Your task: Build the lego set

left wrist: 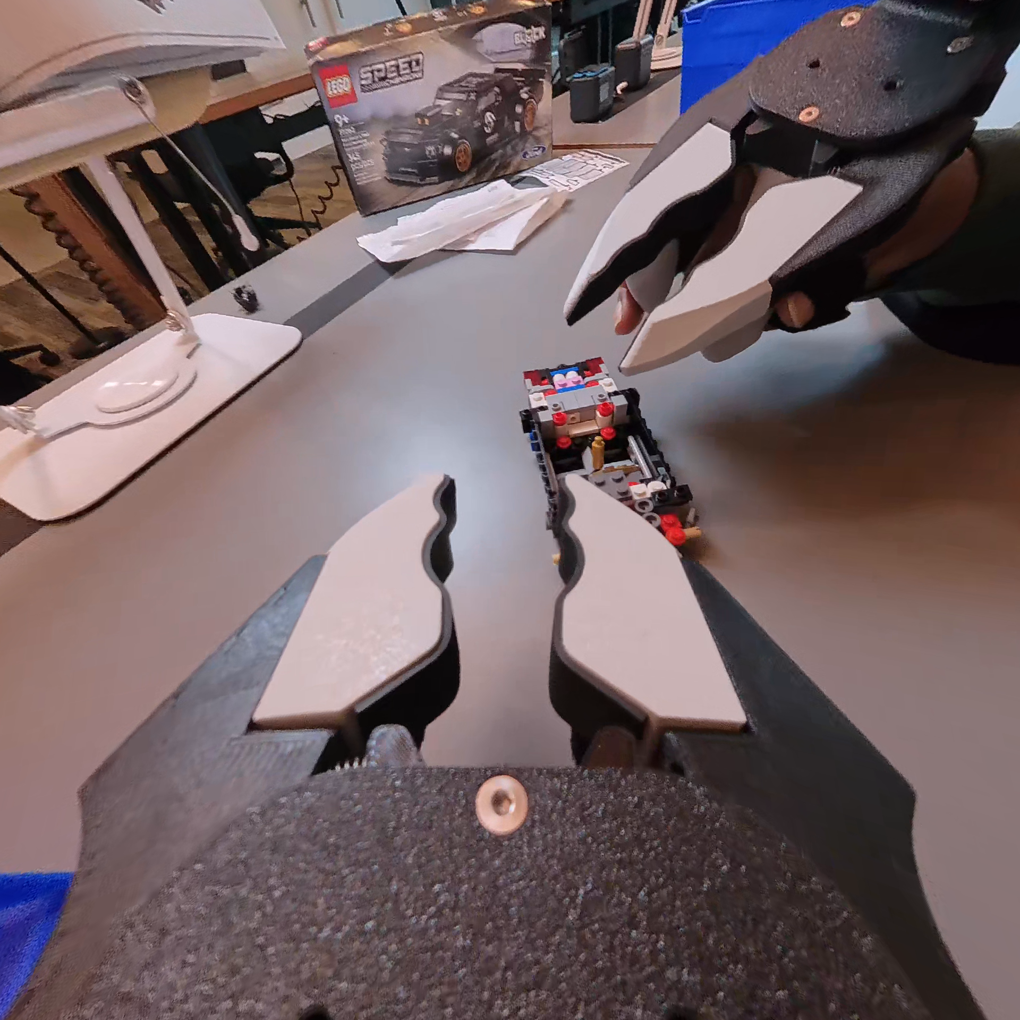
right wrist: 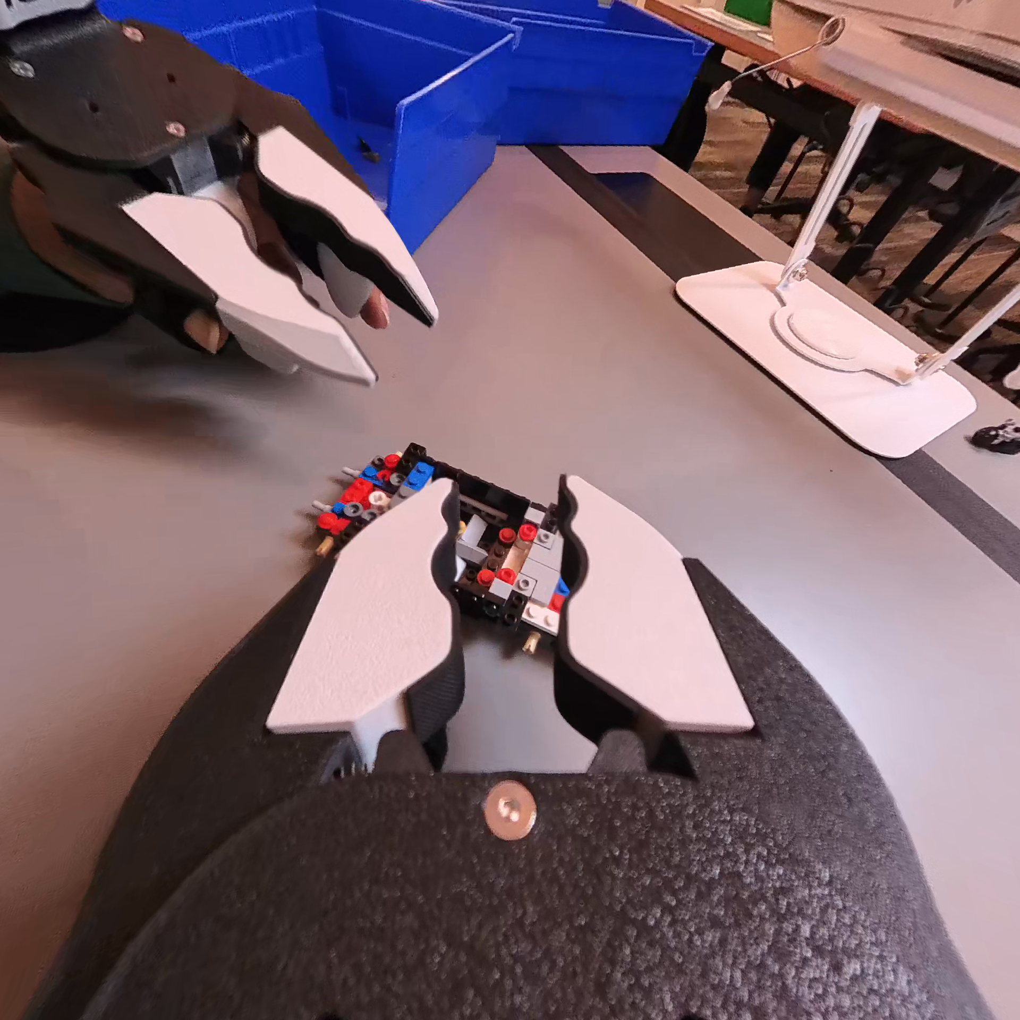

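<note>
Both tongs [left wrist: 505,488] [right wrist: 505,488] gape over half-built car [left wrist: 599,447]; printed box [left wrist: 436,105] behind.

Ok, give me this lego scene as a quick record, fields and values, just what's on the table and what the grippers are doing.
build: half-built car, flat on the grey table
left gripper: open, empty, at one end of the car
right gripper: open, empty, above the car's other end
box: standing at the far edge
papers: in front of the box
bins: blue
lamp base: white, on the table
</note>
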### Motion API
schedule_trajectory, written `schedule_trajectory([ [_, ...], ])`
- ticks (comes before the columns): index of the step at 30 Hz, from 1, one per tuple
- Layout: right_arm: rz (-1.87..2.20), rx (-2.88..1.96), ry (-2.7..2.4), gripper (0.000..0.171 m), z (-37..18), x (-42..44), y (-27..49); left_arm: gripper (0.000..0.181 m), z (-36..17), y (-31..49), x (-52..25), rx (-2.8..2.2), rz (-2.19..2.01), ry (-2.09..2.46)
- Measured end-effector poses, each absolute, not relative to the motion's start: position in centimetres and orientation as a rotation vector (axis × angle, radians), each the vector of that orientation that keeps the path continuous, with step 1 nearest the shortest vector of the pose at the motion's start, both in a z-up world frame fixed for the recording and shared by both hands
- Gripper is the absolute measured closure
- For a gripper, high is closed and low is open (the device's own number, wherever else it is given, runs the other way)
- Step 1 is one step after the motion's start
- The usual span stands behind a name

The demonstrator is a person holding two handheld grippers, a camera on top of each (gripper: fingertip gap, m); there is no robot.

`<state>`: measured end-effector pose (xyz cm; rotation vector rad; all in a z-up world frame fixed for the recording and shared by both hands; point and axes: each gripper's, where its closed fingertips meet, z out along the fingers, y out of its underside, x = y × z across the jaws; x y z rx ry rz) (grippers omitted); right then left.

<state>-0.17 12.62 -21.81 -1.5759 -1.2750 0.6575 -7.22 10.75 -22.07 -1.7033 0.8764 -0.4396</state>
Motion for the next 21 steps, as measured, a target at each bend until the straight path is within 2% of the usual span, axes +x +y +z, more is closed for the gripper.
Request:
schedule_trajectory([
  [10,0.593,-1.495,-1.132,0.137,-19.8,0.7,14.2,0.181,-19.2,11.7,-10.1,-1.614,-0.343,0.723],
  [14,0.577,-1.476,-1.098,0.142,-19.3,1.1,14.6,0.181,-19.1,12.3,-11.2,-1.637,-0.366,0.641],
  [16,0.570,-1.474,-1.098,0.145,-19.3,1.1,14.6,0.175,-19.1,12.5,-11.5,-1.642,-0.370,0.618],
  [21,0.565,-1.464,-1.127,0.171,-19.6,0.8,14.2,0.153,-19.7,12.5,-11.0,-1.665,-0.377,0.650],
])
